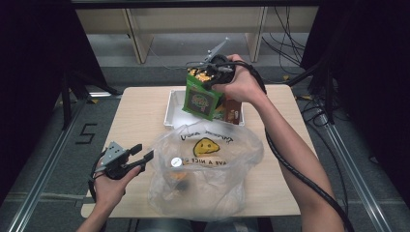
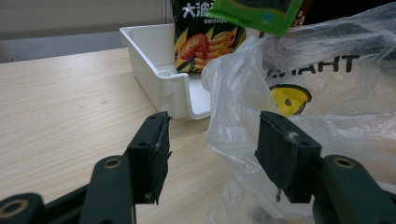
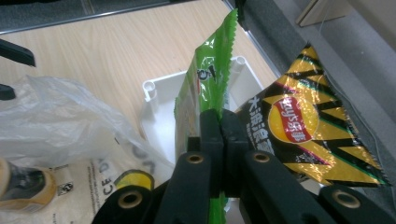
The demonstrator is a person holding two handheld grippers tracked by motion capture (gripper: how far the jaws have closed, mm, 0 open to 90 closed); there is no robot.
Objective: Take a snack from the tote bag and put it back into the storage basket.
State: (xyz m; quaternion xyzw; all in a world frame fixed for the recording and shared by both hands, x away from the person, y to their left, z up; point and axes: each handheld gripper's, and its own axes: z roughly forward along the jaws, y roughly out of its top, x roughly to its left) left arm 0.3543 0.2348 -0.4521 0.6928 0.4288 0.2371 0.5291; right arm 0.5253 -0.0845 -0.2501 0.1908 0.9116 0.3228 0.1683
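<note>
Right gripper [image 3: 219, 140] fingers pinch the green snack packet [image 1: 199, 99] above the plastic bag [image 1: 208, 169]; left gripper [image 1: 141, 155], half-open, holds nothing — the unheld bag mouth could collapse and block the drop.

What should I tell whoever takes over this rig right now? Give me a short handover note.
Right gripper: shut on the green snack packet, held lifted above the white tray.
Left gripper: open, holding nothing, at the edge of the clear plastic bag; a fold of the bag lies between its jaws.
Done: a bottle lies inside the bag.
Left, as it looks: put the green packet into the bag, then probably the black chip packet still standing in the tray.
</note>
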